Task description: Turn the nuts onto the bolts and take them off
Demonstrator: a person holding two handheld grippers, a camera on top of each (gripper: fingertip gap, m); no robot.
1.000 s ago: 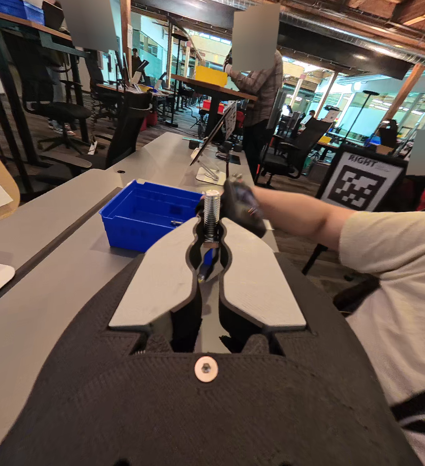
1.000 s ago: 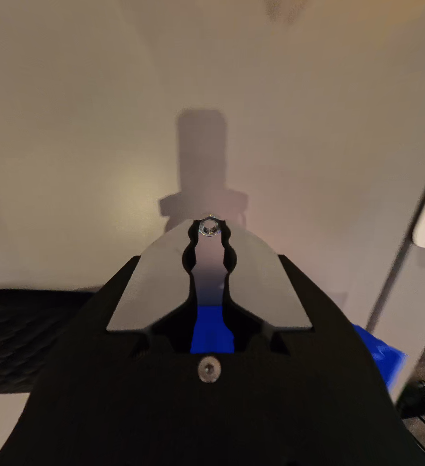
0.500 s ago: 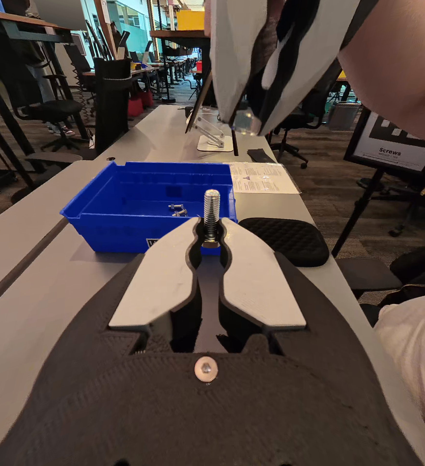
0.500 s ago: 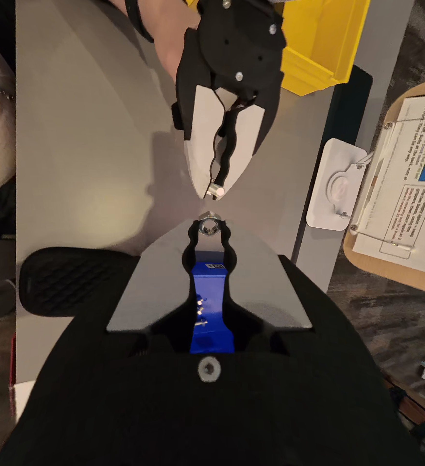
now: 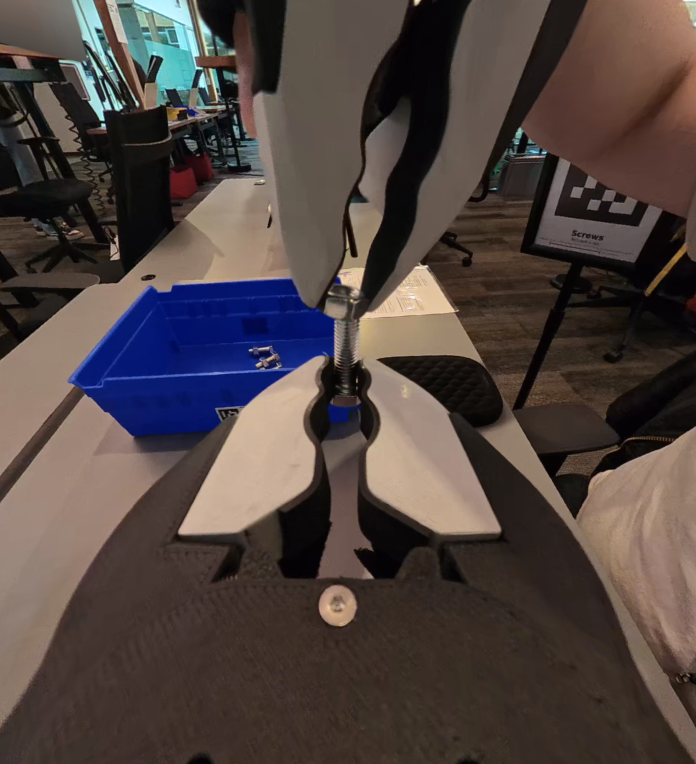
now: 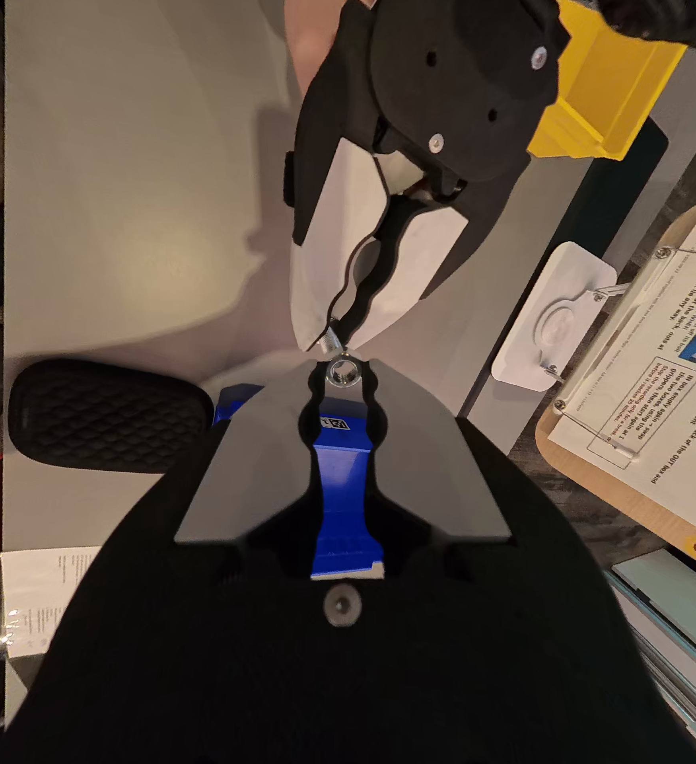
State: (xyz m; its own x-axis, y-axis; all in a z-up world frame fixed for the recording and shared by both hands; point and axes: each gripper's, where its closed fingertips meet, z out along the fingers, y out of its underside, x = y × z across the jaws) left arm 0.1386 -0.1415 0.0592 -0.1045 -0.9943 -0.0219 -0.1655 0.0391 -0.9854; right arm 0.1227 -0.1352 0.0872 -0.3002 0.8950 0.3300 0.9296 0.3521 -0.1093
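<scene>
Silver steel threads mark the upright threaded bolt (image 5: 345,351), which is clamped at its hexagonal head between the pale jaws of the left gripper (image 5: 344,374). At the bolt's top end a small silver hex nut (image 5: 343,304) is pinched by the closed jaws of the right gripper (image 5: 344,299), which descends from 12 o'clock in the left wrist view. In the right wrist view the nut (image 6: 342,372) is seen from above as a ring, with the bolt tip (image 6: 332,343) touching it at 12 o'clock. An open blue plastic bin (image 5: 139,384) is set on the grey tabletop (image 5: 28,475) at 10 o'clock of the bolt, with a few small silver bolts (image 5: 265,357) lying on its floor. A black quilted pad (image 5: 449,386) rests on the tabletop at 3 o'clock of the bolt. A yellow plastic bin (image 6: 598,91) is seen at 1 o'clock in the right wrist view.
</scene>
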